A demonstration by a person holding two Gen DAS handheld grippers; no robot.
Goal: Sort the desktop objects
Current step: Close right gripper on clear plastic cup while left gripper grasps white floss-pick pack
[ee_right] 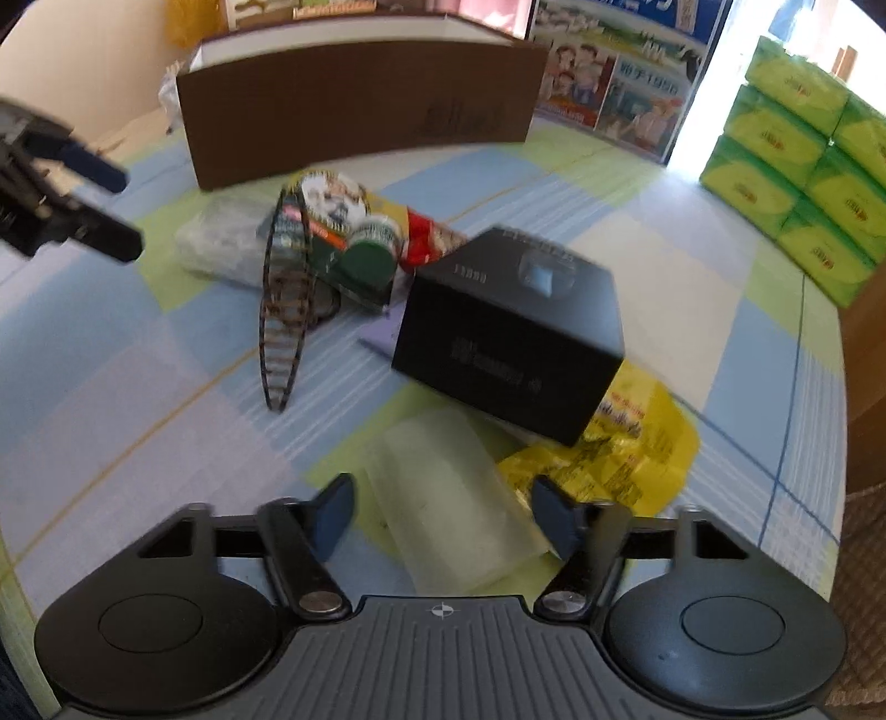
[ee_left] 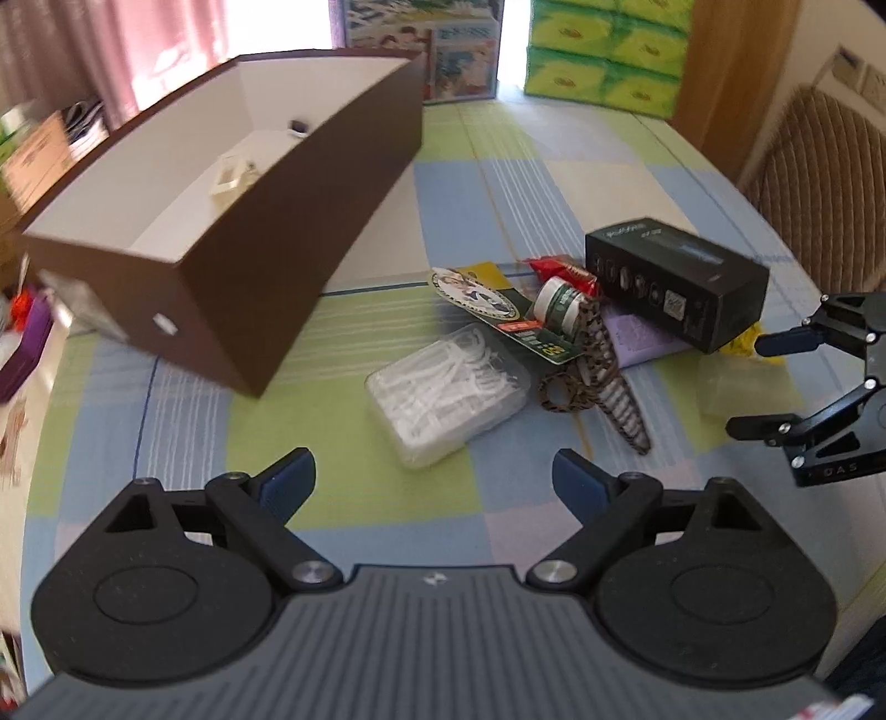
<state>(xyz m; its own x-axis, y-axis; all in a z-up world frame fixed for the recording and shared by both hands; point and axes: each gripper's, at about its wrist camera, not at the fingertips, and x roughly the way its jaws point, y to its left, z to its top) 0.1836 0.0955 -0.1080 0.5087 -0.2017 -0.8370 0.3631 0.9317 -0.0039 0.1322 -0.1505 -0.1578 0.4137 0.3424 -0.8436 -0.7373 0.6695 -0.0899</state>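
Observation:
My left gripper [ee_left: 434, 471] is open above a clear box of white floss picks [ee_left: 443, 387], with nothing between its fingers. My right gripper [ee_right: 443, 509] is open, its fingers either side of a pale translucent case [ee_right: 443, 498] on the checked cloth; a gap shows at the left pad. Beyond it a black carton [ee_right: 509, 332] lies on a yellow packet [ee_right: 626, 459]. A leopard-print hair clip [ee_right: 285, 321], a green-lidded jar [ee_right: 368, 260] and a red packet [ee_right: 426, 238] are piled together. The brown box [ee_left: 310, 221] with a white inside holds small items.
Green tissue packs [ee_left: 603, 50] are stacked at the table's far end beside a printed carton [ee_left: 421, 44]. A woven chair back [ee_left: 819, 166] stands at the right. Clutter lies past the table's left edge. The left gripper [ee_right: 124, 213] shows at the right wrist view's left.

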